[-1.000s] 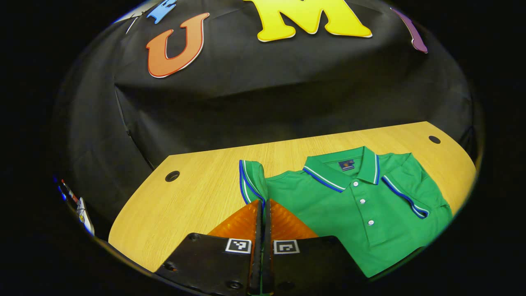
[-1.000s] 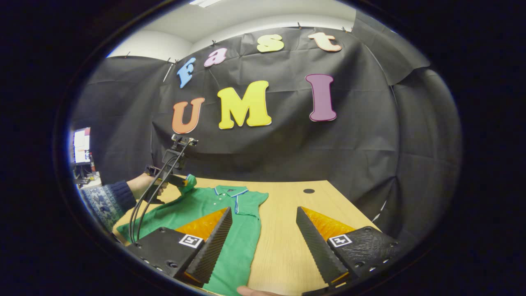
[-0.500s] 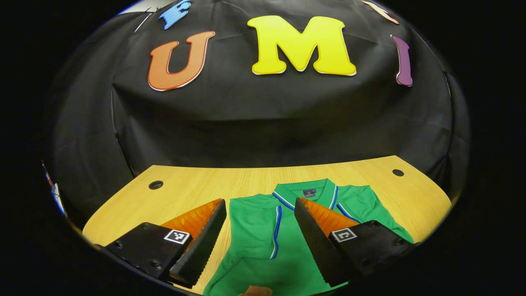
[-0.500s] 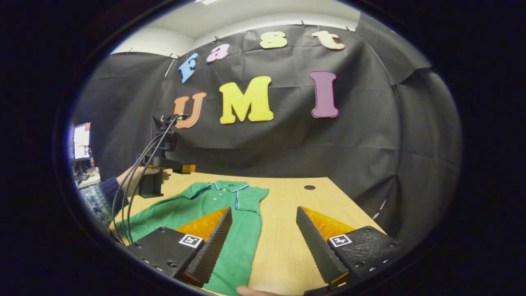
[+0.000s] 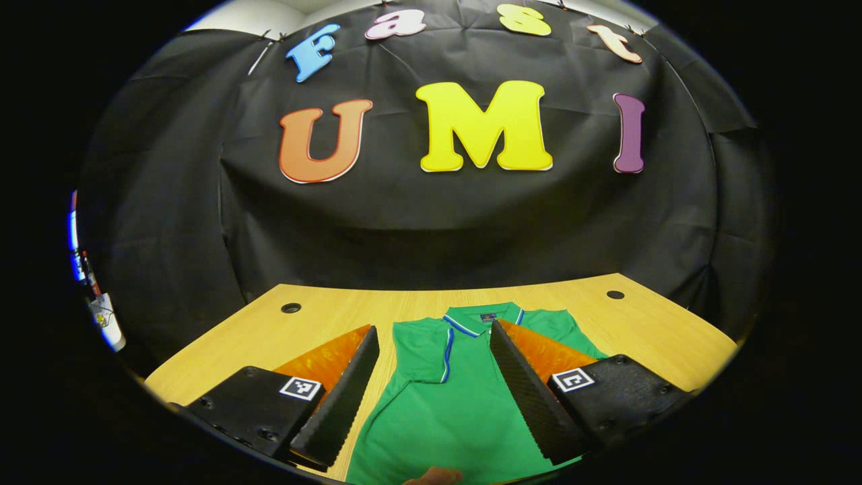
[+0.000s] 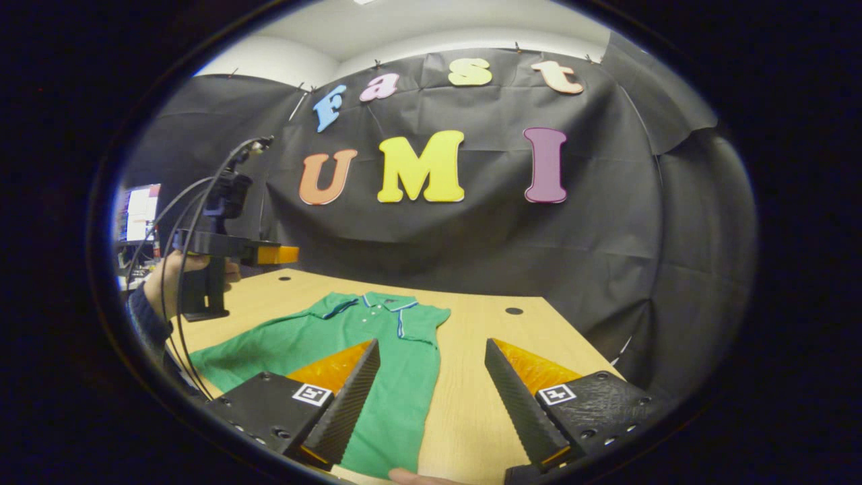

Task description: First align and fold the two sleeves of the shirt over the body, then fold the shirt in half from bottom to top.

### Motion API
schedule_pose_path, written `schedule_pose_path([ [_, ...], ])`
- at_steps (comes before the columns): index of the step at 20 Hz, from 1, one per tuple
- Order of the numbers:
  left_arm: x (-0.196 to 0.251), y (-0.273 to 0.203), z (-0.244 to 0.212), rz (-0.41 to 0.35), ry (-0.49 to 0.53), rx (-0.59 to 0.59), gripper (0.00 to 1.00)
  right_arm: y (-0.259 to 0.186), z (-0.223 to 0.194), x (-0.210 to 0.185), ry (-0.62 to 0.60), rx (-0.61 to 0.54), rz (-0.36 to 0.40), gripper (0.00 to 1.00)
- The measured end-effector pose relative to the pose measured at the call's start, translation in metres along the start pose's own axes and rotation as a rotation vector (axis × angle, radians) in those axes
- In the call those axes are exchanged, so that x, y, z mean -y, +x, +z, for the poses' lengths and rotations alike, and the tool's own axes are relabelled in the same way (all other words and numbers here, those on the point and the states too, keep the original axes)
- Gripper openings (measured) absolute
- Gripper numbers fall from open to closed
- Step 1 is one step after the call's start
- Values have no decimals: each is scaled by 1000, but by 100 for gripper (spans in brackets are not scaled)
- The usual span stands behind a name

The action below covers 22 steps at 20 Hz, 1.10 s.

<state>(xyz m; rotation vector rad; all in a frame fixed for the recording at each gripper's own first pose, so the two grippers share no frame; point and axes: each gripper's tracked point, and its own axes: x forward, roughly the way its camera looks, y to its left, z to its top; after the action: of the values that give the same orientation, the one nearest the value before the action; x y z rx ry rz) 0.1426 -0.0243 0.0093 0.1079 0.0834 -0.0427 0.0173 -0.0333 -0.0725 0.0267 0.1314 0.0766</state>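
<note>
Two wedge-shaped, ridged-faced grippers, left gripper point(image 5: 434, 397) and right gripper point(image 6: 431, 397), each spread wide and holding nothing, hover above one green knit polo shirt point(image 5: 458, 397) lying flat, both sleeves folded in, on a wood-grain table point(image 5: 646, 330) with two round holes.

the sleeve point(image 5: 424, 350) has been released and laid over the shirt point(image 5: 451, 411); the left gripper point(image 5: 434, 397) has been opened and raised
</note>
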Motion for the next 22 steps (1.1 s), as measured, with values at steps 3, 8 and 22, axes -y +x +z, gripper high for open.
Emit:
schedule_pose_path([
  [3, -7, -51, -14, 14, 32, 16, 100, -14, -3, -13, 7, 2, 31, 95],
  [8, -9, -117, -42, 13, 50, 33, 100, -38, 6, -7, 24, 73, 13, 95],
  [22, -17, -137, -96, -10, 47, 1, 100, -51, -38, -11, 39, 21, -16, 95],
])
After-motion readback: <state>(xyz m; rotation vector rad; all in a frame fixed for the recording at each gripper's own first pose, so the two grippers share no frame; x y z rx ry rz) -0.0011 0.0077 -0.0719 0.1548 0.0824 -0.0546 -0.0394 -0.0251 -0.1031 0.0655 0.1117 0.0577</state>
